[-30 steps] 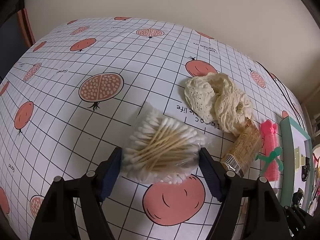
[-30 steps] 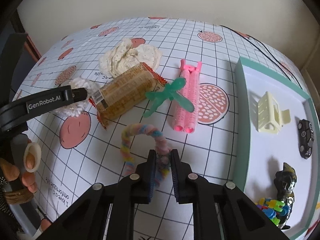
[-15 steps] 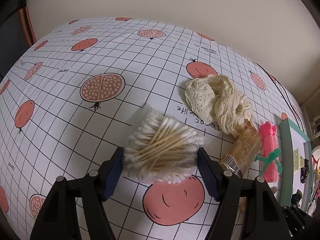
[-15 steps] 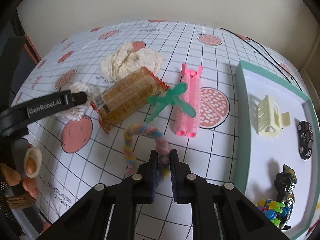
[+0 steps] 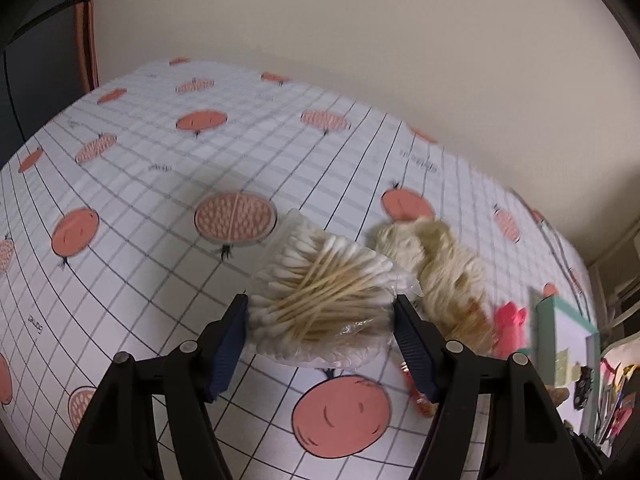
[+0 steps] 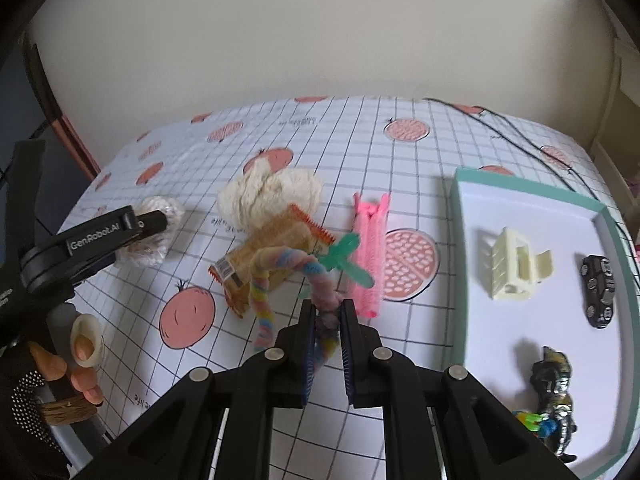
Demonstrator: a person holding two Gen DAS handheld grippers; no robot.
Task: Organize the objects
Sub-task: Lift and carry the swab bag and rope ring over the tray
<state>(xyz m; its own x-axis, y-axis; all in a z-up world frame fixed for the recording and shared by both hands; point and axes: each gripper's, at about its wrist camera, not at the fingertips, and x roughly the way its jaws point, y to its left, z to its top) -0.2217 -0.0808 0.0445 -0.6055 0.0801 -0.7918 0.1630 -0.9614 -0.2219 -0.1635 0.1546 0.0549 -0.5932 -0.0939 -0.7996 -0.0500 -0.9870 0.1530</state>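
Observation:
My left gripper [image 5: 320, 312] is shut on a clear bag of cotton swabs [image 5: 320, 292] and holds it above the tablecloth. In the right wrist view the same left gripper [image 6: 152, 222] appears at the left with the bag of cotton swabs [image 6: 160, 232]. My right gripper [image 6: 326, 312] is shut on one end of a pastel rainbow pipe cleaner [image 6: 280, 264], whose arch hangs lifted over the table. A teal-rimmed white tray [image 6: 460, 248] lies to the right.
On the cloth lie a cream lace bundle [image 6: 272, 196], a snack packet [image 6: 272, 248], a green propeller toy [image 6: 348, 260] and pink rollers [image 6: 370, 248]. The tray holds a cream hair claw [image 6: 516, 264], a black toy car [image 6: 598, 290] and a dark figure [image 6: 554, 384]. A hand [image 6: 80, 360] grips the left handle.
Both grippers have risen from the table. The bag of cotton swabs and the pipe cleaner came up with them, and both views now show more wall.

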